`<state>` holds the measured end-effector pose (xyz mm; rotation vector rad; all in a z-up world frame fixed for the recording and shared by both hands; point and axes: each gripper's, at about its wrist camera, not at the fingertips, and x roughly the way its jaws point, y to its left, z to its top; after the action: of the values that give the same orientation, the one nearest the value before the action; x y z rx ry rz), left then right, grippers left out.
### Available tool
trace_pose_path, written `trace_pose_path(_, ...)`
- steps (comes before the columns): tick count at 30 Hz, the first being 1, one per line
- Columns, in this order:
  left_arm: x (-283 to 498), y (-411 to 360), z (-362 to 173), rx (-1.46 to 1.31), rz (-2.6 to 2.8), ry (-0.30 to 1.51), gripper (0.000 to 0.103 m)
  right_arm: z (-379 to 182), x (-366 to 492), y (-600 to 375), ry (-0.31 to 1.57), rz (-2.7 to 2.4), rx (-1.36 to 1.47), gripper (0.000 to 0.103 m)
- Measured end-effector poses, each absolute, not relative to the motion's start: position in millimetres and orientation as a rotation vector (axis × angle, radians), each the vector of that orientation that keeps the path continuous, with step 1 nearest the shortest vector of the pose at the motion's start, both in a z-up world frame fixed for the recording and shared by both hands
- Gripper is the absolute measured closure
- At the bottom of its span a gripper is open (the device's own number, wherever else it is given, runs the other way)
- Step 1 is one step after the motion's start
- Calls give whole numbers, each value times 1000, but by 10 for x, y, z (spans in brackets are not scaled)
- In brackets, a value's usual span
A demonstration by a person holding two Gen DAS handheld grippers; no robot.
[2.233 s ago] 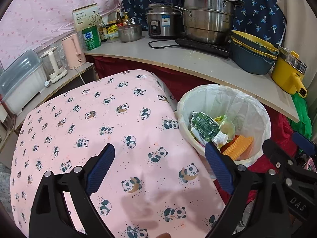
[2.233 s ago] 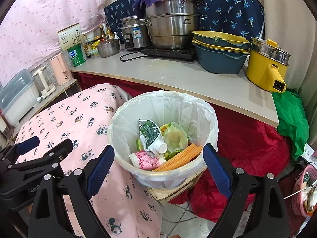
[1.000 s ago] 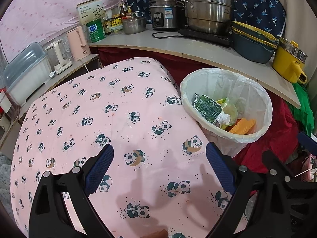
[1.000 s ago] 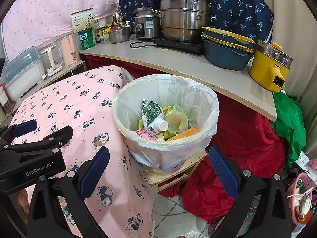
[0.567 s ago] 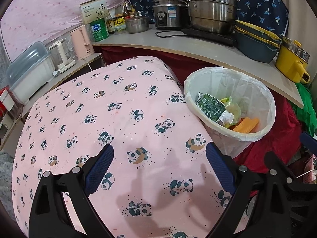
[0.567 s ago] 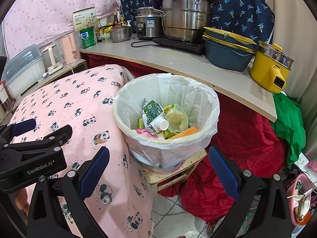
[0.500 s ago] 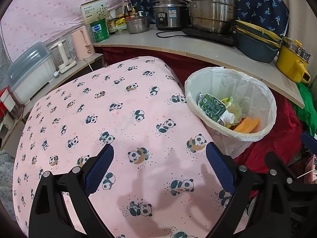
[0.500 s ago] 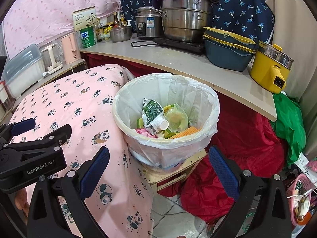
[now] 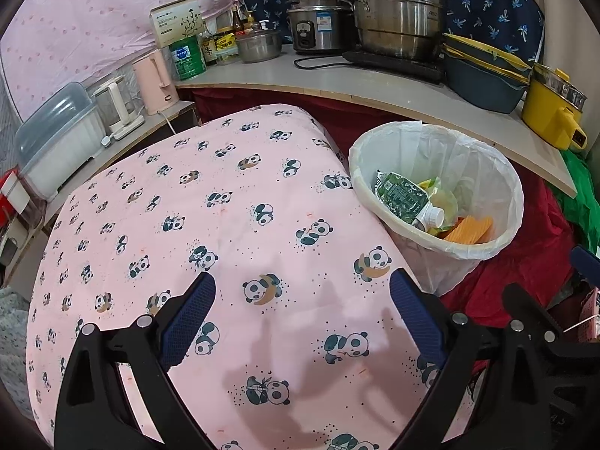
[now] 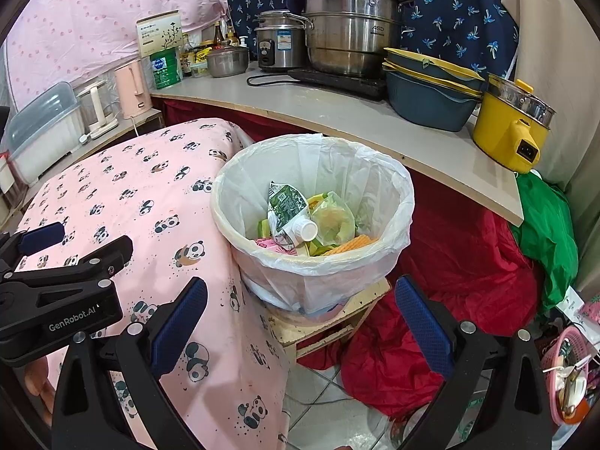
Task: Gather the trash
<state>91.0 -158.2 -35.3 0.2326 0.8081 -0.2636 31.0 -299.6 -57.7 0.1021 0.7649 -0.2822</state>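
A round bin lined with a white bag (image 9: 483,172) (image 10: 378,172) stands beside the table with the pink panda cloth (image 9: 195,210) (image 10: 123,180). Inside the bin lie a green pouch with a white cap (image 9: 403,197) (image 10: 287,206), a yellowish bag (image 10: 332,221), an orange ridged piece (image 9: 470,227) (image 10: 350,243) and a pink wrapper (image 10: 268,243). My left gripper (image 9: 302,317) hovers open over the bare cloth, left of the bin. My right gripper (image 10: 300,313) is open and empty in front of the bin, low near its base. The left gripper's black body (image 10: 63,285) shows in the right wrist view.
A curved counter (image 10: 337,112) behind the bin holds steel pots (image 10: 348,37), a rice cooker (image 10: 277,43), stacked basins (image 10: 431,90) and a yellow pot (image 10: 513,123). Kettles (image 9: 153,78) and a covered rack (image 9: 56,138) stand at the left. Red cloth (image 10: 457,273), a green bag (image 10: 543,221) and a pink basket (image 10: 566,367) lie on the floor.
Both grippers have drawn back from the bin, which looks smaller and farther now. More of the panda cloth shows under the left gripper. Both stay open and empty.
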Motion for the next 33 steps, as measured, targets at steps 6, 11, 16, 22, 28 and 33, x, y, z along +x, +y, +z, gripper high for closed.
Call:
trace_pose_path(6,905,-1587,-358,235,-264,809,13,-577,309,-2994,765,-283,102,6)
trace_pose_path(11,905,-1588,-358,234,-265,811,13,-575,312,-2993,765,-283,101,6)
trace_pose_path(16,902,-1587,-361,235,-265,811,13,-575,313,-2992,765,-282,102,6)
trace_pose_path(22,890,-1582,-371,240,-268,810,13,-575,313,-2988,765,-283,102,6)
trace_pose_path(28,884,-1581,-387,239,-270,814,13,-574,314,-2988,765,-283,102,6)
trace_pose_path(33,891,-1555,-402,235,-270,818,13,-585,316,-2980,767,-280,100,6)
